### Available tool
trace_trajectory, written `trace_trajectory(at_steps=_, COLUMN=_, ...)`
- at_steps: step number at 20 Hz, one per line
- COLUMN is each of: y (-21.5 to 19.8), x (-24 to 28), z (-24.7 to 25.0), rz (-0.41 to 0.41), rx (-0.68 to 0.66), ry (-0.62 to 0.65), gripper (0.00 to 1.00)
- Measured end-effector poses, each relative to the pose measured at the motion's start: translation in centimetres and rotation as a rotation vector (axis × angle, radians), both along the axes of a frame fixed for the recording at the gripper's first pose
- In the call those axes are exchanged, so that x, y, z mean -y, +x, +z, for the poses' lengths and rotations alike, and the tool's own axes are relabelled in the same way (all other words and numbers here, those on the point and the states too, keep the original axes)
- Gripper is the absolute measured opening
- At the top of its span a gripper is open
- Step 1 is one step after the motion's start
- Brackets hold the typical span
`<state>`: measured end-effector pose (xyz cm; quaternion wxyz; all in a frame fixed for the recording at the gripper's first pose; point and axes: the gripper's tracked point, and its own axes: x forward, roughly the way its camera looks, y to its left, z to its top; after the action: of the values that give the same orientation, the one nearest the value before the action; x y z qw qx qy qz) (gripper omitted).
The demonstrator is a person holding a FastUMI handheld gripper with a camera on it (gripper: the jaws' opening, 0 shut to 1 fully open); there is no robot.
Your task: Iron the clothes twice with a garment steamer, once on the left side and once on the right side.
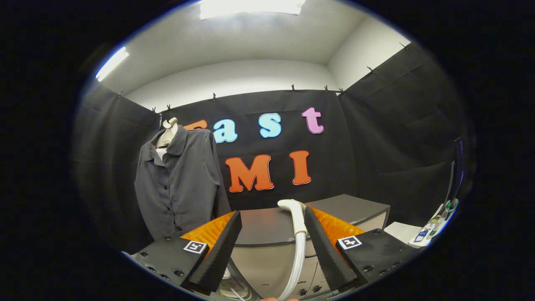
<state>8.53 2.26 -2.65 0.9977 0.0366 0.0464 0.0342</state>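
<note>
A dark grey button-up shirt (179,184) hangs on a pale mannequin bust (168,131), off to the left beyond my fingers, against the black cloth wall. The white garment steamer head (294,215) stands upright between my fingers, close against the right one, and its white hose (296,267) runs down below it. My gripper (271,212) is open, with a wide gap between the left finger and the steamer. I cannot tell whether the right finger touches the steamer.
A grey cabinet (267,228) with a dark top stands just ahead, behind the steamer. To the right lie a white sheet (401,230) and a shelf edge with small colourful items (436,221). Black cloth walls close in the booth.
</note>
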Motion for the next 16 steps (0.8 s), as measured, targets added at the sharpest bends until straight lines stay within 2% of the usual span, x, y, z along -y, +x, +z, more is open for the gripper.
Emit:
trace_trajectory(at_steps=5, y=5.6, x=1.3, z=-0.3, rz=0.002, rx=-0.029, ry=-0.032, gripper=0.98)
trace_trajectory(at_steps=10, y=13.6, x=3.0, z=-1.3, rz=0.015, rx=-0.138, ry=-0.013, gripper=0.98)
trace_trajectory(at_steps=16, y=22.2, x=5.0, z=-8.6, rz=0.014, rx=-0.362, ry=-0.034, gripper=0.98)
